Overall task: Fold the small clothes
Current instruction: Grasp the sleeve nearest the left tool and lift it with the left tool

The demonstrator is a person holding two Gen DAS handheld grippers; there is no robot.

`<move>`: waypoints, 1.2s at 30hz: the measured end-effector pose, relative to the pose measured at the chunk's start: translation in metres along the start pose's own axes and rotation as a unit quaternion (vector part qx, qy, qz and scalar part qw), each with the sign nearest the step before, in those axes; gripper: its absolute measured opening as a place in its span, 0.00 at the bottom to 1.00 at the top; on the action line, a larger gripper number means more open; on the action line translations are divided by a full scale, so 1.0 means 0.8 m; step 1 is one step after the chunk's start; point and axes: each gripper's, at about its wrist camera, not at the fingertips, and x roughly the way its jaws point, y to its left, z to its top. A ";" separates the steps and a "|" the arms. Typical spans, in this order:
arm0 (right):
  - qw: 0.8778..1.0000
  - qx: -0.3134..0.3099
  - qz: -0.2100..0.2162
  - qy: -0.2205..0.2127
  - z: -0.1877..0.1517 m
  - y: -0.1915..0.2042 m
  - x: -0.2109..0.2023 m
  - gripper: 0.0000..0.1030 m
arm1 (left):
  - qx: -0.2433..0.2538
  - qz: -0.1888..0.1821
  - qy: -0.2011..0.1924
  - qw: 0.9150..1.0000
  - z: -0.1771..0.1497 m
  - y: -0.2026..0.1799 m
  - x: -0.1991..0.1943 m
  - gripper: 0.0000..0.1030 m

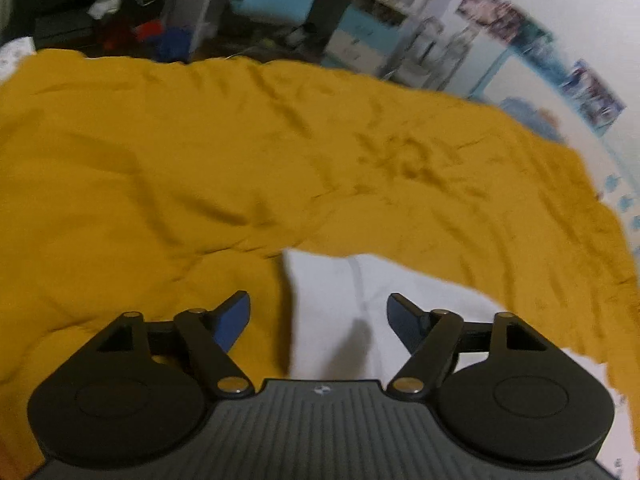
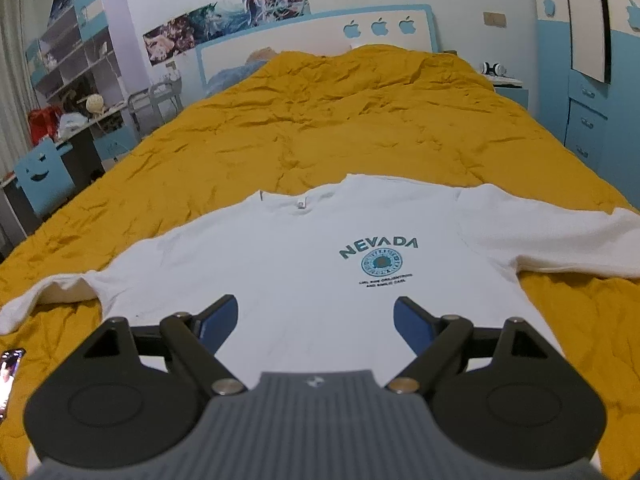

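A white T-shirt (image 2: 304, 264) with a teal NEVADA print lies flat, front up, on a mustard-yellow bedspread (image 2: 320, 120), both sleeves spread out to the sides. My right gripper (image 2: 316, 312) hovers open over the shirt's lower body, nothing between its blue pads. In the blurred left wrist view, a white edge of the shirt (image 1: 340, 300) lies on the bedspread (image 1: 200, 160). My left gripper (image 1: 318, 312) stands open above that white edge, with nothing gripped.
A phone (image 2: 10, 376) with a lit screen lies on the bedspread at the near left. A desk and blue chair (image 2: 44, 176) stand left of the bed, a nightstand (image 2: 508, 84) and blue wardrobe (image 2: 592, 80) to the right. The headboard (image 2: 320, 36) is at the far end.
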 end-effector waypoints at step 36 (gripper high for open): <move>0.997 -0.059 -0.034 0.033 0.099 -0.066 -0.005 0.58 | 0.282 -0.364 0.084 0.884 -0.098 -0.621 -0.135 0.08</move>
